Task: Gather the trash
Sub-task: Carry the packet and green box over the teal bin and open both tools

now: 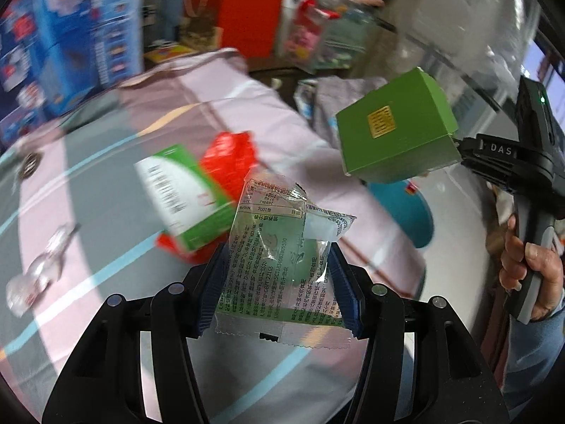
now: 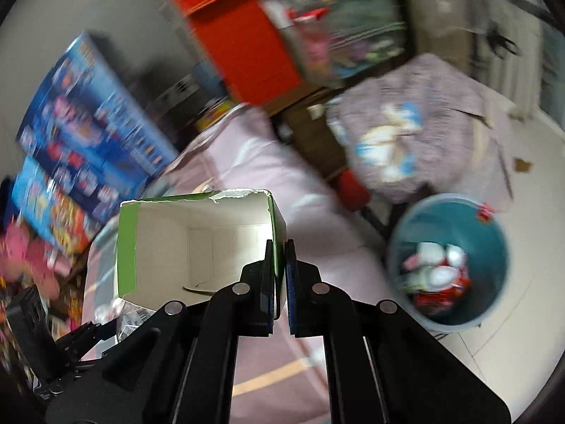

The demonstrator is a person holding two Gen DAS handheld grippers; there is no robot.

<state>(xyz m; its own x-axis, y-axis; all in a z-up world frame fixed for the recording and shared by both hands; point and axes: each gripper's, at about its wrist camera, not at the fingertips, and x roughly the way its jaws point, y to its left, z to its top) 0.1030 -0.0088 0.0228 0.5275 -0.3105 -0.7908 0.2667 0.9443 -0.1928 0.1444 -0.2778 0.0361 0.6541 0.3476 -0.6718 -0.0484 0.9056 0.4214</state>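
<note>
My left gripper (image 1: 279,268) is shut on a clear green-printed plastic wrapper (image 1: 282,247), held up above the bed. My right gripper (image 2: 281,275) is shut on the side wall of an open green cardboard box (image 2: 197,240) with a white inside. In the left wrist view that same green box (image 1: 395,130) hangs in the air at the right, in the right gripper (image 1: 459,148), which a hand (image 1: 529,268) carries. A blue trash bin (image 2: 448,261) holding several wrappers stands on the floor right of the bed. Part of the bin (image 1: 406,212) shows below the box.
On the pink and grey striped bedsheet (image 1: 106,247) lie a green and white carton (image 1: 176,194), a red wrapper (image 1: 229,159) and a crumpled clear wrapper (image 1: 39,272). Blue toy boxes (image 2: 88,130), a red box (image 2: 254,39) and a blanket-covered seat (image 2: 416,123) surround the bed.
</note>
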